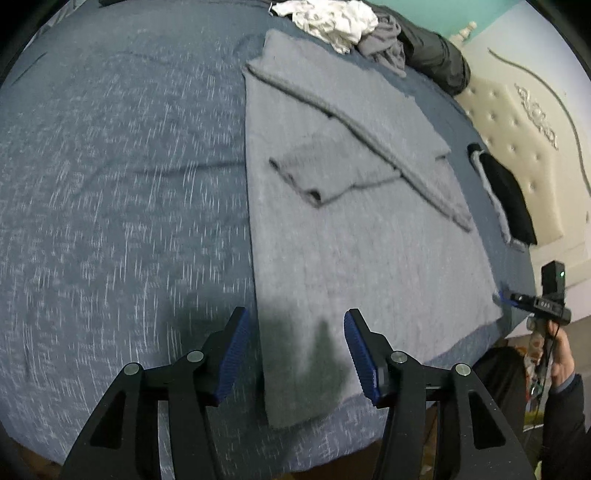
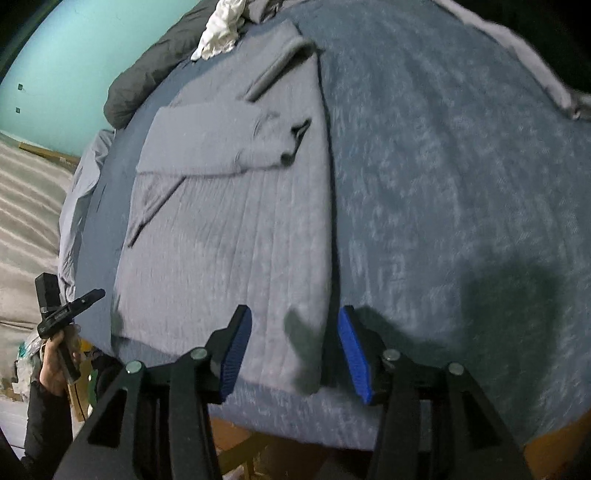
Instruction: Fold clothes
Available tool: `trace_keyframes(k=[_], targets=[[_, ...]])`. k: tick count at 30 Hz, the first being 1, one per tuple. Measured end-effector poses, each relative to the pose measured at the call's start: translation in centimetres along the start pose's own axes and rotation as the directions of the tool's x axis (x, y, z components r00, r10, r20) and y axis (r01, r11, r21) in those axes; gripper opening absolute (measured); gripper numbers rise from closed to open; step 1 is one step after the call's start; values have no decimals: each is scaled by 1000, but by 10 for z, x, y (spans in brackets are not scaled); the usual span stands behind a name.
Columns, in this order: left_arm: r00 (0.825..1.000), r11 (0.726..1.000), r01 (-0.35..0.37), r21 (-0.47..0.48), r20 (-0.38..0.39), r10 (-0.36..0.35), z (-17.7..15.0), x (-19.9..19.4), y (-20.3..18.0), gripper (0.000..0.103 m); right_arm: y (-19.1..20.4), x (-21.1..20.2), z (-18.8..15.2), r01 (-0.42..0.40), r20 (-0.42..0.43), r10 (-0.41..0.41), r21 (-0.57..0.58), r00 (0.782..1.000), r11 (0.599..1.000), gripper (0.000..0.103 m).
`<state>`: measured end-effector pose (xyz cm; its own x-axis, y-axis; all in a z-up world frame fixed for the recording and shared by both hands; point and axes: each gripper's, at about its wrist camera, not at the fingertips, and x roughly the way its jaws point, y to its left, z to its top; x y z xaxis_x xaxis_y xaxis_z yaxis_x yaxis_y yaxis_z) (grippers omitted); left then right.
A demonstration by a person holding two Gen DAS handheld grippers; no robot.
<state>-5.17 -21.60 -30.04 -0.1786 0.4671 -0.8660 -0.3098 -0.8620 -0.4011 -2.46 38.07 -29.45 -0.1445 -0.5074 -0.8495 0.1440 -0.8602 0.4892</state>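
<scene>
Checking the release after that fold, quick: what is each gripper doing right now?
Left gripper: open, holding nothing, over the sweater.
Right gripper: open, holding nothing.

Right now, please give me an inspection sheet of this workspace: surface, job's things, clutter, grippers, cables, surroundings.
Surface: bed with a blue-grey flecked cover, a few creases.
Job's things: grey sweater lies flat along the bed, both sleeves folded over the body, hem at the near edge.
Clutter: crumpled white cloth and grey garment at the far end; dark bundle beside them; black item near the headboard side.
Grippers: left gripper open, over the hem's corner, holding nothing; right gripper open, over the hem's other corner, holding nothing.
Cables: nothing seen clearly.
Surroundings: padded cream headboard, turquoise wall, person's hand on a gripper handle.
</scene>
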Motion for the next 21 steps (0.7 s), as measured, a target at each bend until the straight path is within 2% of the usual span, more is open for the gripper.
trace_keyframes(k=[3,6,13,21], targets=[[1000,1000,-8,-10,-19,8,-6,4,5,57,6,4,-3,7,-9,-7,-7,1000,1000,50],[999,999,12,-38,-35,-13,-12,8,12,57,11,8,-5,14,-18,-14,-14,1000,1000,50],[997,999,17,-48,-76,-21,-25,20,16,57,4,16,-5,54,-41,-54,8,998,999,50],[996,998,51,-32,-76,-54,-31,21,13,56,14,23,-12,47,-53,-48,-20,997,999,50]])
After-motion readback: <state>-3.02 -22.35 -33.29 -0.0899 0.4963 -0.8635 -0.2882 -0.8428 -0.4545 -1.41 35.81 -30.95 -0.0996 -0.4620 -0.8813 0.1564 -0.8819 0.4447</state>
